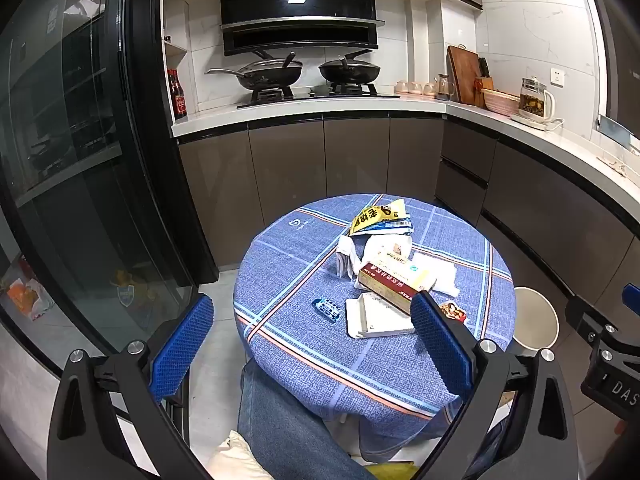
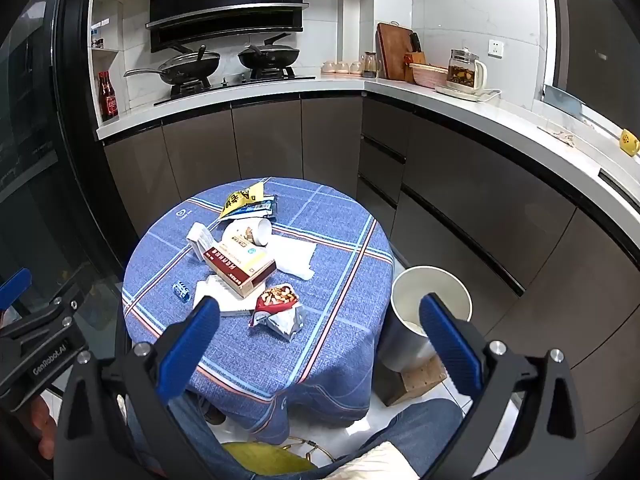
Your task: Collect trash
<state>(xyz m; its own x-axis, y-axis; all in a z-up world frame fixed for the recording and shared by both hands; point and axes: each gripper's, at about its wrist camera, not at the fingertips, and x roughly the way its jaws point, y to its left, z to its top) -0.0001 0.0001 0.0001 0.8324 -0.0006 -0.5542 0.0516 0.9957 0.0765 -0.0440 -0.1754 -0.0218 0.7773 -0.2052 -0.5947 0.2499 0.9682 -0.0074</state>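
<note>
The left hand-held gripper (image 1: 312, 336) hung wide and empty above the near edge of the bench (image 1: 304, 360), its right finger (image 1: 436, 332) covering part of a flat white box (image 1: 372, 316) and most of a nut packet (image 1: 454, 312). The right hand-held gripper (image 2: 320, 332) was also wide and empty, its left finger (image 2: 192, 336) hiding the white box's near corner, its right finger (image 2: 448, 336) masking part of the bin (image 2: 430, 292) that stood on the floor just beside the bench. The trash lay clustered mid-bench: the open nut packet (image 2: 278, 308), a red-and-cream carton (image 2: 240, 264) resting on the white box, a tissue (image 2: 296, 258), a tipped cup (image 2: 250, 232), a yellow wrapper (image 2: 244, 200) and a small blue thing (image 2: 181, 291), too small to identify. The bin's contents were hard to make out.
</note>
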